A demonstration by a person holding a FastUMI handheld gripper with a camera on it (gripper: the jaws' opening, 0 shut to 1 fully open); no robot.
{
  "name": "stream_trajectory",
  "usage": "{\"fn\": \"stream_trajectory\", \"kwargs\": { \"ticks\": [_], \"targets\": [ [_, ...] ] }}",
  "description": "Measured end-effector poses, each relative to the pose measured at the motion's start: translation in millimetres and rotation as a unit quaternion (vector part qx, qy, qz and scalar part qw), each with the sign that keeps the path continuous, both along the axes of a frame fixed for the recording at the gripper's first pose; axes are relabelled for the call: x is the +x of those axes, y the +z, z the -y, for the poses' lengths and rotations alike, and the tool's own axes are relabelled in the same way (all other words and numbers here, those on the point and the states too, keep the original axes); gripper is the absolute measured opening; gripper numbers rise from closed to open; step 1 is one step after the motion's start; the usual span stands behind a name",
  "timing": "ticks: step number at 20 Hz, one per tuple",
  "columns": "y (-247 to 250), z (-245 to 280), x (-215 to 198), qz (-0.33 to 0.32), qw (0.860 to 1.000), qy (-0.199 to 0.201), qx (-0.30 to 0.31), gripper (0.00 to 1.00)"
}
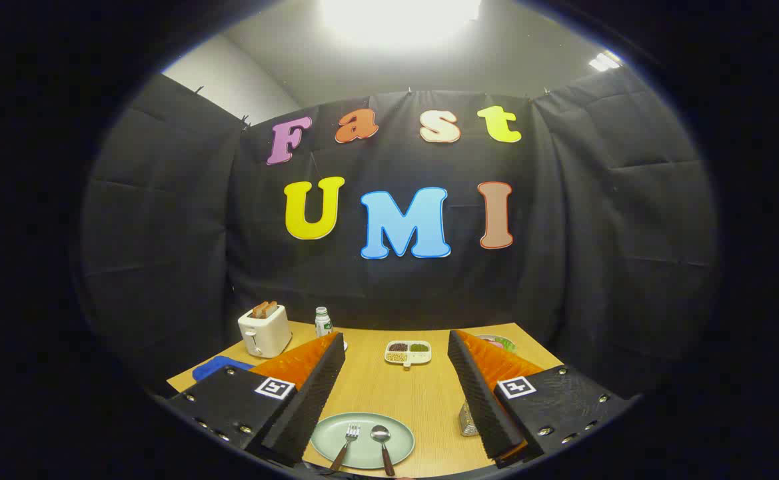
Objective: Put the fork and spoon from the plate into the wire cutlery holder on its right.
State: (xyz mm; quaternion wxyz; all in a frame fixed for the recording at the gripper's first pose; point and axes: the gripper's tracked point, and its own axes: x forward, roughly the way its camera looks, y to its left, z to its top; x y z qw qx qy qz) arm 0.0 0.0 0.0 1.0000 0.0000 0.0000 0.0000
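Our gripper (396, 373) hangs with its jaws wide and empty above the desk (396, 393), and the plate (362, 440) lies between and just below them, carrying the fork (348, 445) left of the spoon (382, 448). We judge the thin, flat handles could slip or skate off the plate if the jaws close crookedly. The holder (467, 420), right of the plate, is mostly hidden behind the right finger (489, 393), and both handle ends are cut off.

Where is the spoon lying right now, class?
In the gripper view, the spoon lies on the green plate, just right of the fork, between the open gripper's fingers, with the wire cutlery holder off to the plate's right.
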Motion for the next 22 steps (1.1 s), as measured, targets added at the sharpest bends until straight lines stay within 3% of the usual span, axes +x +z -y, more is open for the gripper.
{"fn": "stream_trajectory", "kwargs": {
  "ticks": [12,22],
  "targets": [
    [-16.7,9.2,-0.1,-0.016,1.000,-0.011,-0.003,0.95],
    [-99.7,-10.5,8.7,-0.121,0.992,0.029,-0.034,0.95]
  ]
}}
